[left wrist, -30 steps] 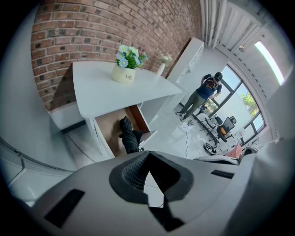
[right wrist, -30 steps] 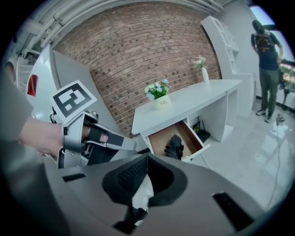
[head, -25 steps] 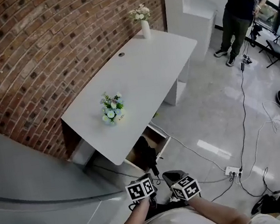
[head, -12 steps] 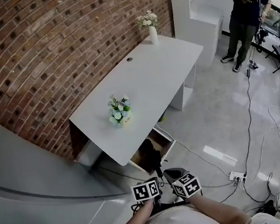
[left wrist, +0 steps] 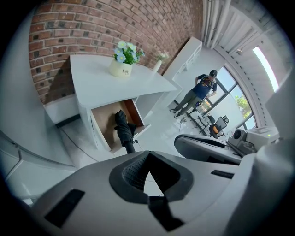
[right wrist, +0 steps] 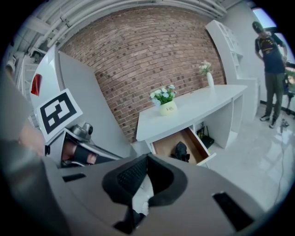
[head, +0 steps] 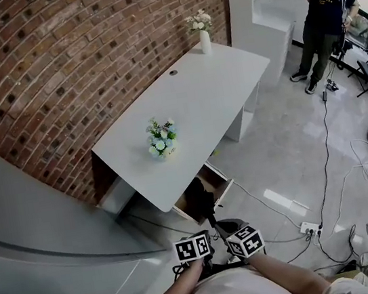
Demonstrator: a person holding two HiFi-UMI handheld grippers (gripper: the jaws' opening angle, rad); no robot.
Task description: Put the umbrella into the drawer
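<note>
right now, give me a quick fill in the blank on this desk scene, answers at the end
1. The black umbrella lies inside the ____ drawer under the white desk.
2. The wall behind the desk is made of ____.
3. The flower pot stands on top of the ____.
4. The left gripper is ____, with nothing between its jaws.

Missing words: open; brick; desk; shut

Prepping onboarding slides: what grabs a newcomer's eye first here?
The red brick wall filling the upper left, with the long white desk against it. Under the desk's near end an open drawer holds a black umbrella; a pot of flowers sits on the desktop.
</note>
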